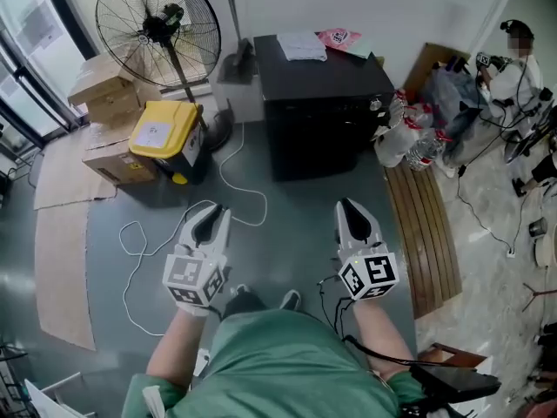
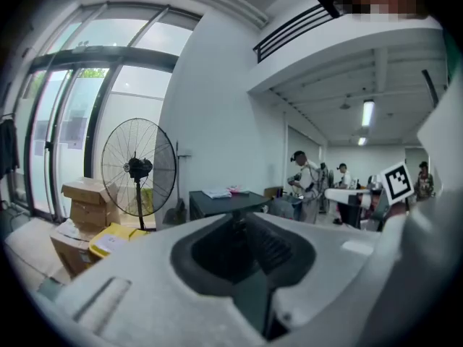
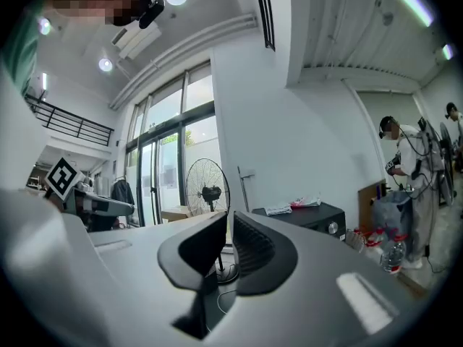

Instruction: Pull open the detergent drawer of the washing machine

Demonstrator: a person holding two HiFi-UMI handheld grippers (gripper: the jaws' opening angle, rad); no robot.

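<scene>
Washer stands on the floor right of the fan, well apart from the 2 grippers. Left gripper: jaws together, empty. Right gripper: thin slit, empty.

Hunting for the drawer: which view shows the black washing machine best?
Head view: the whole washing machine, from above. Right gripper view shows it small, knob visible; left gripper view, smaller, mostly its top.

You are facing: smooth dark washing machine, matt brown cardboard boxes, slatted wood panel, smooth, faintly shining grey floor.
</scene>
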